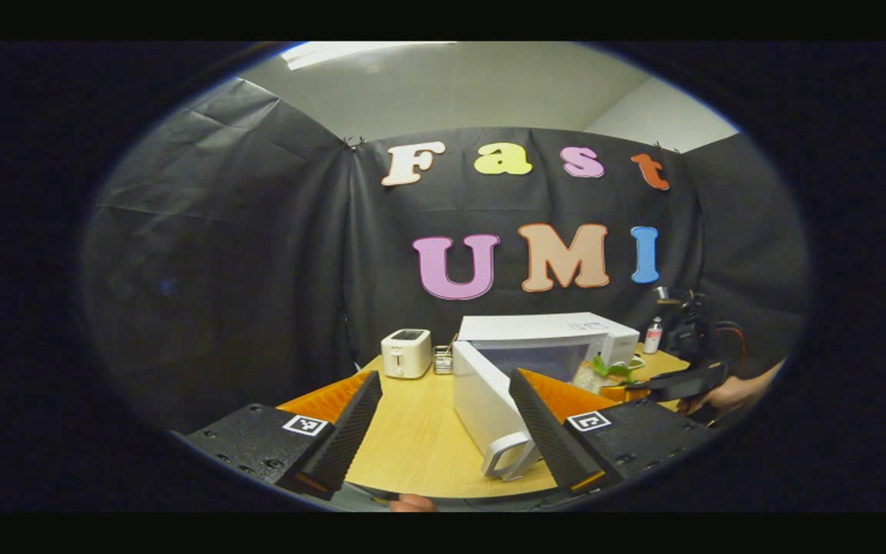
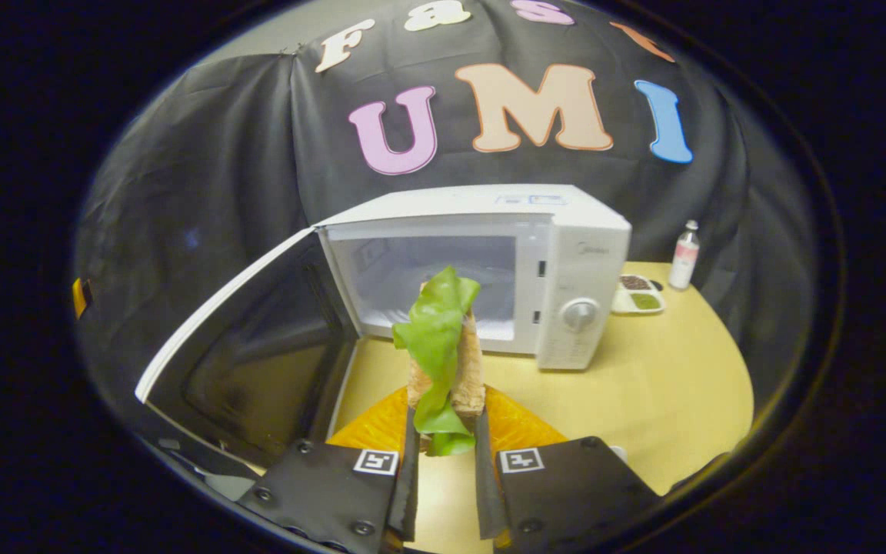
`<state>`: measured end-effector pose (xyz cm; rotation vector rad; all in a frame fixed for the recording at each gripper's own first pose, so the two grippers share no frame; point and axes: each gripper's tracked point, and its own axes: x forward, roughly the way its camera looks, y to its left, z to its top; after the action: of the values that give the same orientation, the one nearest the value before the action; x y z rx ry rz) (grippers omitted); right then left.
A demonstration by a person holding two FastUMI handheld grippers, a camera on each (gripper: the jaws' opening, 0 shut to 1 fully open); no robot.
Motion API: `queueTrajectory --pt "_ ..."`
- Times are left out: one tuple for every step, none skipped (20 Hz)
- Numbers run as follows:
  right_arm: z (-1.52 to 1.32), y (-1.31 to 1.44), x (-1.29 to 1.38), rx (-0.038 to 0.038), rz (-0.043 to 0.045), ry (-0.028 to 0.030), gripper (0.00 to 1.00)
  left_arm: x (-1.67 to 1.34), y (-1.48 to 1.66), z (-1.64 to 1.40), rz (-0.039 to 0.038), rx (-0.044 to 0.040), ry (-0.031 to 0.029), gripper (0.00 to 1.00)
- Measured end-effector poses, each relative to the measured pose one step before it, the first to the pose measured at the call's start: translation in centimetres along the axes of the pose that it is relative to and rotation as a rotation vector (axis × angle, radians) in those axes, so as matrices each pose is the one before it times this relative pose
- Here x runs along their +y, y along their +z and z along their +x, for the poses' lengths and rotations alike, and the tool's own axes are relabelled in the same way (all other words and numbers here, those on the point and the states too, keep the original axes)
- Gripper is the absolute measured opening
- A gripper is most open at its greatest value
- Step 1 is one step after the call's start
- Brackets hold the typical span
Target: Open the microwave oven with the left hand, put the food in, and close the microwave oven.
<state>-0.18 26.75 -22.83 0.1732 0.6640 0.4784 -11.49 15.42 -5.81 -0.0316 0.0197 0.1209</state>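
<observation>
On the round light-wood desk (image 2: pixel 666 385) the white boxy microwave oven (image 2: pixel 566 254) already stands with its door (image 2: pixel 243 331) swung open; the right gripper (image 2: pixel 443 462), fingers pinching the lettuce-and-bread sandwich (image 2: pixel 443 354), holds it before the cavity, while the left gripper (image 1: pixel 443 431) waits spread; loading and closing remain

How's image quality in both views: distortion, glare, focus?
Left gripper view: heavy fisheye bending, ceiling light blown out, microwave small but readable. Right gripper view: microwave door bowed by the lens, table evenly lit, sandwich in the right tool fairly sharp.
</observation>
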Motion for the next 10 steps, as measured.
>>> queueTrajectory --pt "1.439 0.058 0.917 0.00296 0.03819 0.01125 0.34 0.077 0.721 0.007 0.01084 -0.01052 0.00878 0.97" --pt "1.398 0.075 0.837 0.00186 0.03887 0.00418 0.34 0.155 0.469 0.068 0.00769 -0.00213 0.00886 1.00" --pt "1.478 0.104 0.665 0.00097 0.04108 0.00075 0.34 0.156 0.142 -0.031 0.00367 0.00130 0.00602 1.00" --pt "1.334 -0.026 0.420 0.00140 0.03936 -0.00068 0.34 0.080 0.329 -0.168 -0.00592 0.00078 0.00266 1.00" --pt "1.199 0.092 0.573 -0.00299 0.03746 -0.00128 0.34 0.185 0.226 -0.179 -0.00665 0.00273 0.01006 1.00" --pt "1.155 0.254 0.519 -0.00588 0.03290 -0.00094 0.34 0.295 0.164 -0.311 -0.01148 0.00127 0.01136 1.00" --pt "1.173 0.413 0.473 -0.00726 0.02839 -0.00127 0.34 0.305 -0.032 -0.346 -0.00884 0.00525 0.01399 1.00" --pt "0.973 0.133 0.406 -0.00487 0.02956 -0.00402 0.27 0.467 -0.031 -0.398 -0.00510 0.00491 0.01816 0.97" --pt "1.026 0.255 0.277 -0.00273 0.03356 -0.00098 0.27 0.549 -0.041 -0.416 0.00107 0.00712 0.01704 0.96" --pt "0.882 0.023 -0.081 -0.00484 0.03674 -0.00283 0.27 0.413 -0.197 -0.389 0.00516 0.00820 0.01676 1.00"
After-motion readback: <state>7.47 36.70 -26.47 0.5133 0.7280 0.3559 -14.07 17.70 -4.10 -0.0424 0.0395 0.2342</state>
